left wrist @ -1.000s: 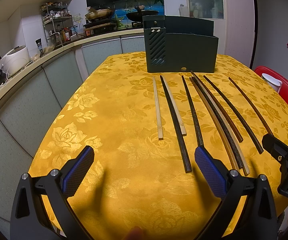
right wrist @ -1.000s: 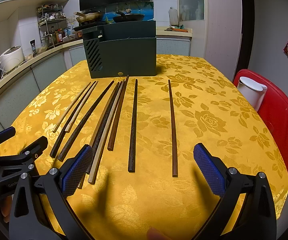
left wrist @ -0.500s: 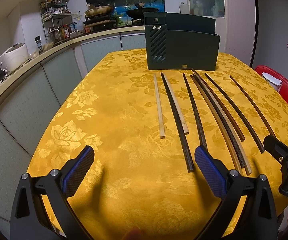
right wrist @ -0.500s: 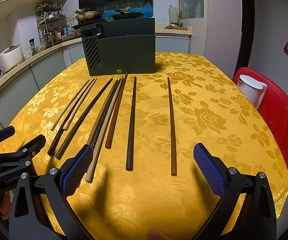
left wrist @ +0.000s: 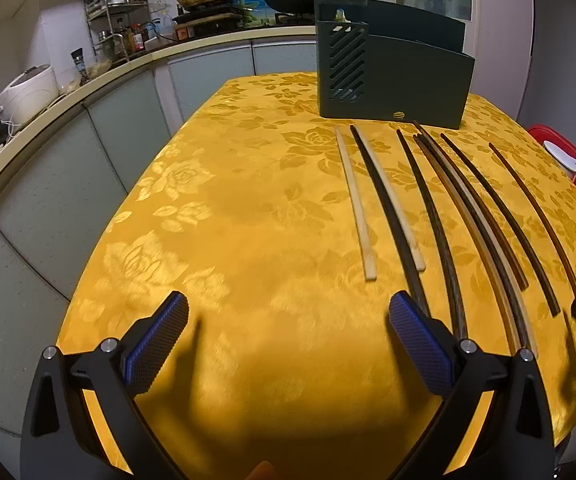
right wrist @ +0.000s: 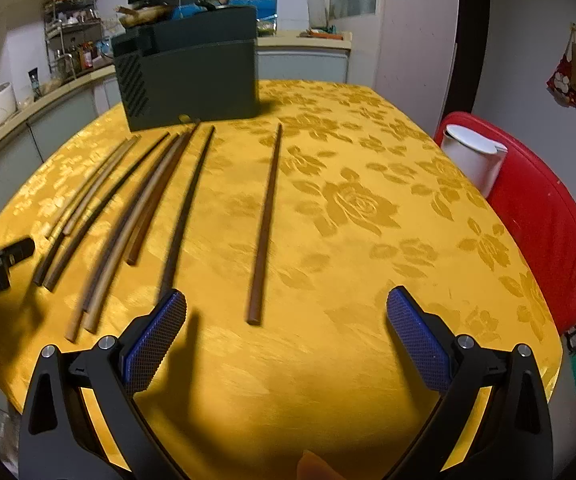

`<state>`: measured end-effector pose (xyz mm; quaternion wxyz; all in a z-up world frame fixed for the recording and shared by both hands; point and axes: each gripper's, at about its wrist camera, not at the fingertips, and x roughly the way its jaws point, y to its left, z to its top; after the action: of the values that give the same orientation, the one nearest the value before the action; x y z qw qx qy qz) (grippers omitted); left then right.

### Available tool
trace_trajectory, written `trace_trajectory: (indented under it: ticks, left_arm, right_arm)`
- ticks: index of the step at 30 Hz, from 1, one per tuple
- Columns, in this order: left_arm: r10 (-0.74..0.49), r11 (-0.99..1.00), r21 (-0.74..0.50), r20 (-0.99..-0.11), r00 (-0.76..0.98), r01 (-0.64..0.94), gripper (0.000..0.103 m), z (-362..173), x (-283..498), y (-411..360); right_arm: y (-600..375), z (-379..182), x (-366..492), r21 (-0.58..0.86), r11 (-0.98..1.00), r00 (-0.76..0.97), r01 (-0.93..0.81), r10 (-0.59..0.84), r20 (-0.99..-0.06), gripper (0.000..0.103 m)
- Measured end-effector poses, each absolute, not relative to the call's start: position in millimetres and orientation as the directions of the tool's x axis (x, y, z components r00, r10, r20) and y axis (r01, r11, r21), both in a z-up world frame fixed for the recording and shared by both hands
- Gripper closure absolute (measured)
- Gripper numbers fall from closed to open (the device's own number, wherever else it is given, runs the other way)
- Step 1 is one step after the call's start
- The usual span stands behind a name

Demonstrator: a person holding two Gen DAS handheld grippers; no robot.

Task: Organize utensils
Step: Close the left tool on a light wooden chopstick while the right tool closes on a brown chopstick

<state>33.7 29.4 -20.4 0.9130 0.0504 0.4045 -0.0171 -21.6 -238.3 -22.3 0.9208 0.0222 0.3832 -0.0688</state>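
Note:
Several chopsticks lie side by side on the yellow tablecloth (left wrist: 216, 240), pale ones (left wrist: 356, 204) at the left and dark ones (left wrist: 428, 208) to the right. A lone brown chopstick (right wrist: 266, 224) lies apart at the right. A dark green utensil holder (left wrist: 392, 76) stands behind them; it also shows in the right wrist view (right wrist: 192, 80). My left gripper (left wrist: 288, 340) is open and empty above the near table, left of the chopsticks. My right gripper (right wrist: 288, 336) is open and empty, just short of the lone chopstick's near end.
A red chair (right wrist: 540, 216) with a white lidded container (right wrist: 472, 156) stands right of the table. A kitchen counter (left wrist: 68, 96) with a rice cooker (left wrist: 28, 92) runs along the left. The table's near edge is just below both grippers.
Both grippers have moved forward and lower toward the table. The right one has shifted right and now frames the lone brown chopstick. Both stay open.

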Motion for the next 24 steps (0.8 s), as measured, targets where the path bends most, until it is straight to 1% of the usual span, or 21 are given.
trace_trajectory:
  ticks: [3, 6, 9, 12, 15, 21, 24]
  left_arm:
    - [0.027, 0.988, 0.116, -0.772, 0.634, 0.100, 0.006, -26, 50, 20]
    - [0.026, 0.989, 0.111, -0.777, 0.629, 0.097, 0.006, -26, 60, 19]
    - [0.008, 0.992, 0.082, -0.788, 0.616, 0.092, 0.006, -27, 68, 22]
    - [-0.036, 0.997, 0.013, -0.800, 0.599, 0.077, 0.006, -30, 73, 29]
    - [-0.034, 0.997, 0.014, -0.790, 0.612, 0.075, 0.006, -31, 72, 29]
    - [-0.034, 0.997, 0.016, -0.794, 0.606, 0.076, 0.006, -30, 74, 30]
    - [-0.042, 0.996, 0.016, -0.789, 0.613, 0.088, 0.010, -29, 73, 29]
  right_arm:
    - [-244, -25, -20, -0.013, 0.987, 0.685, 0.158, -0.119, -0.719, 0.005]
    - [-246, -25, -19, -0.013, 0.987, 0.685, 0.160, -0.120, -0.718, 0.005]
    - [-245, -28, -18, -0.024, 0.987, 0.679, 0.157, -0.125, -0.724, 0.005]
    - [-246, -28, -19, -0.011, 0.987, 0.679, 0.159, -0.118, -0.725, 0.005]
    - [-250, -31, -20, 0.022, 0.987, 0.683, 0.162, -0.096, -0.724, 0.005]
    - [-251, -31, -26, 0.028, 0.993, 0.699, 0.119, -0.064, -0.712, 0.005]
    - [-250, -32, -29, 0.023, 0.992, 0.712, 0.122, -0.071, -0.699, 0.005]
